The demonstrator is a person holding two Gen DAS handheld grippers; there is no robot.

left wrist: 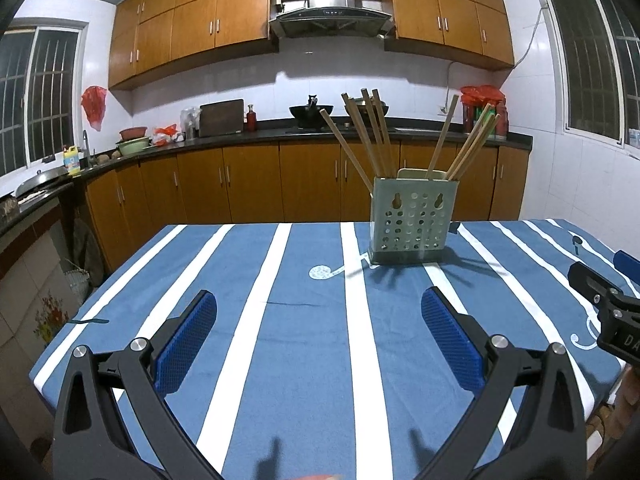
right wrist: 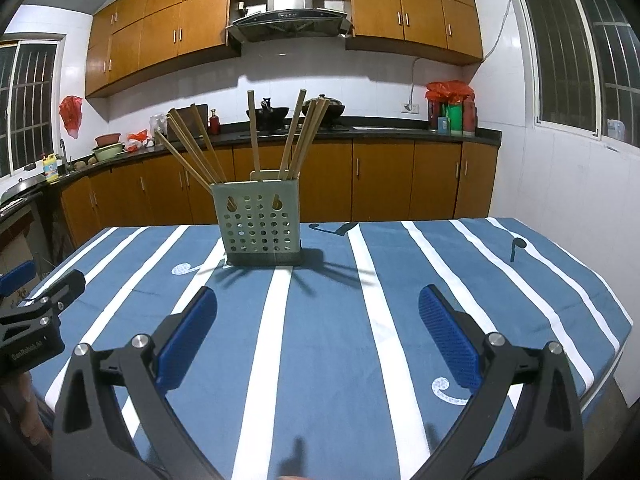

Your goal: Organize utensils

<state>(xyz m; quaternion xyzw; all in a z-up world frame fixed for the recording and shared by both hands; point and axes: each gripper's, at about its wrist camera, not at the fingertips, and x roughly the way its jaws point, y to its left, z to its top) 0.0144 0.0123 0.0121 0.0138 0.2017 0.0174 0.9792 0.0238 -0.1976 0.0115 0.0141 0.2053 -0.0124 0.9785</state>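
Observation:
A pale green perforated utensil holder [left wrist: 412, 220] [right wrist: 260, 224] stands upright on the far half of the table. Several wooden chopsticks [left wrist: 372, 136] [right wrist: 192, 144] fan out of its top. My left gripper [left wrist: 320, 300] hangs open over the near part of the table, nothing between its blue pads [left wrist: 184, 344]. My right gripper [right wrist: 320, 300] is open too and holds nothing; part of it shows at the right edge of the left wrist view [left wrist: 604, 300]. The left one shows at the left edge of the right wrist view [right wrist: 36, 320].
The table wears a blue cloth with white stripes [left wrist: 280, 320] [right wrist: 360, 320]. Behind it runs a dark kitchen counter [left wrist: 280, 132] with woks, bottles and bowls, wooden cabinets below and above. Windows flank both sides.

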